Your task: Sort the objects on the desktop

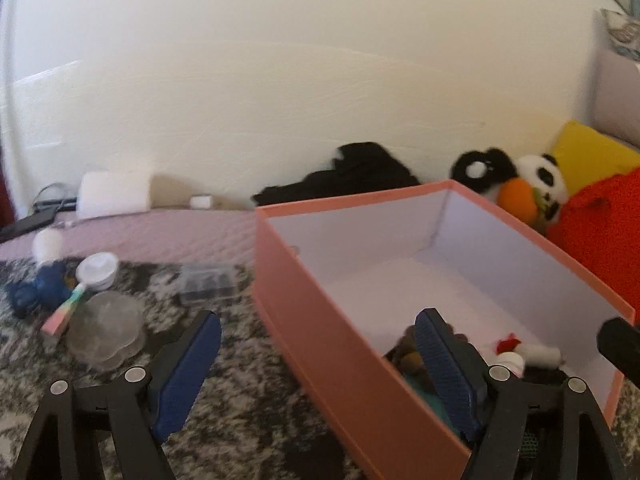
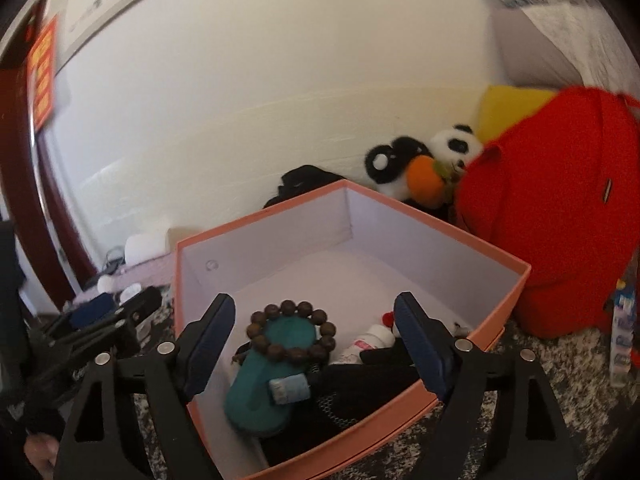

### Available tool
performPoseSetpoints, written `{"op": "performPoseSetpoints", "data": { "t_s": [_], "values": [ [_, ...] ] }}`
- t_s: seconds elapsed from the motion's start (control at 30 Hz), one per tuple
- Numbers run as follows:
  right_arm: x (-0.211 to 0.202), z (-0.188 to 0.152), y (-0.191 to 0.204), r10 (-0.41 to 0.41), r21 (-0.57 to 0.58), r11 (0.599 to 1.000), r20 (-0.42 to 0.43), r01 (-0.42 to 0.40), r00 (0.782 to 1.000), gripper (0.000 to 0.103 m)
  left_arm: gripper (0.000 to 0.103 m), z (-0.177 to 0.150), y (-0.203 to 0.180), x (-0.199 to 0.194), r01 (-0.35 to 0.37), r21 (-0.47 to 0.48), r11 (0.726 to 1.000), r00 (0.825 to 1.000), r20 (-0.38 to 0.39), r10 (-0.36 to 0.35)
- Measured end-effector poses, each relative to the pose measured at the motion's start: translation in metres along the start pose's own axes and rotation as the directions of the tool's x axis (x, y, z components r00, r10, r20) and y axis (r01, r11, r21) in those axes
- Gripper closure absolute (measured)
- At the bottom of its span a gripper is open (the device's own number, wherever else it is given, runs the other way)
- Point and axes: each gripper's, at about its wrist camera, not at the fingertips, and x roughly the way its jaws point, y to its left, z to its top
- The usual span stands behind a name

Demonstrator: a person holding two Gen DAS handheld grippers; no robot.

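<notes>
A pink open box [image 1: 320, 320] [image 2: 500, 304] stands on the speckled desktop. Inside it lie a teal case [image 2: 264, 384], a brown bead bracelet [image 2: 292, 332], a small white bottle [image 2: 368, 344] and black items. My left gripper [image 1: 320, 328] is open and empty, straddling the box's left wall. My right gripper [image 2: 316, 312] is open and empty, above the box's near end. Left of the box lie a clear plastic dish [image 1: 106, 330], a white jar [image 1: 97, 271], a pastel stick [image 1: 66, 312], a blue fabric item [image 1: 36, 290] and a clear small case [image 1: 208, 282].
A panda plush with an orange ball [image 1: 532, 188] [image 2: 436, 168], a red bag [image 2: 560, 216], a yellow cushion [image 1: 588, 152] and black cloth [image 1: 352, 176] sit along the white wall. A white roll [image 1: 116, 194] and cables lie at back left.
</notes>
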Motion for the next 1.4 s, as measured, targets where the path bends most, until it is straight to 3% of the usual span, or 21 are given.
{"op": "performPoseSetpoints", "data": {
  "t_s": [0.13, 0.3, 0.43, 0.57, 0.67, 0.73, 0.97, 1.07, 1.23, 1.27, 1.33, 1.37, 1.4],
  "values": [
    [-0.008, 0.002, 0.020, -0.050, -0.064, 0.997, 0.005, 0.050, 0.999, 0.008, 0.019, -0.012, 0.010, -0.013, -0.143, 0.013, 0.990, 0.990, 0.015, 0.143],
    [-0.017, 0.002, 0.041, -0.071, -0.100, 0.992, 0.013, 0.072, 0.997, 0.003, 0.017, -0.016, 0.036, -0.033, -0.045, -0.074, 0.996, 0.999, -0.017, 0.044],
    [-0.021, 0.003, 0.069, -0.049, -0.127, 0.991, 0.022, 0.052, 0.999, 0.000, 0.011, -0.026, 0.060, -0.053, -0.064, -0.049, 0.997, 0.998, -0.005, 0.064],
    [-0.012, -0.006, 0.104, 0.007, -0.135, 0.991, 0.006, -0.006, 1.000, 0.000, 0.007, -0.039, 0.101, -0.063, -0.154, -0.003, 0.988, 0.988, 0.026, 0.154],
    [0.002, -0.014, 0.134, 0.025, -0.177, 0.984, -0.010, -0.027, 1.000, 0.000, 0.007, -0.039, 0.141, -0.062, -0.201, -0.030, 0.979, 0.979, 0.025, 0.202],
    [0.014, -0.025, 0.156, 0.038, -0.193, 0.981, -0.005, -0.039, 0.999, 0.000, 0.007, -0.042, 0.169, -0.066, -0.186, -0.075, 0.980, 0.979, 0.073, 0.191],
    [0.094, -0.077, 0.223, 0.169, -0.219, 0.952, -0.199, -0.212, 0.965, 0.001, 0.007, -0.054, 0.246, -0.052, -0.359, -0.200, 0.912, 0.924, 0.064, 0.378],
    [0.117, -0.096, 0.242, 0.133, -0.282, 0.939, -0.233, -0.197, 0.963, 0.001, 0.007, -0.060, 0.276, -0.044, -0.410, -0.250, 0.877, 0.901, 0.040, 0.433],
    [0.144, -0.105, 0.264, 0.105, -0.369, 0.914, -0.189, -0.170, 0.976, 0.001, 0.007, -0.068, 0.309, -0.016, -0.441, -0.260, 0.859, 0.893, -0.028, 0.450],
    [0.152, -0.105, 0.270, 0.111, -0.385, 0.907, -0.176, -0.172, 0.978, 0.001, 0.008, -0.066, 0.309, -0.006, -0.433, -0.240, 0.869, 0.900, -0.053, 0.434],
    [0.169, -0.104, 0.279, 0.128, -0.397, 0.896, -0.192, -0.197, 0.973, 0.001, 0.010, -0.066, 0.291, 0.027, -0.431, -0.084, 0.899, 0.900, -0.118, 0.420],
    [0.179, -0.104, 0.284, 0.138, -0.398, 0.892, -0.215, -0.215, 0.967, 0.001, 0.010, -0.069, 0.275, 0.038, -0.451, 0.001, 0.892, 0.887, -0.105, 0.449],
    [0.188, -0.103, 0.288, 0.150, -0.382, 0.893, -0.243, -0.237, 0.958, 0.001, 0.010, -0.070, 0.263, 0.045, -0.443, 0.067, 0.894, 0.888, -0.104, 0.448]
  ]
}}
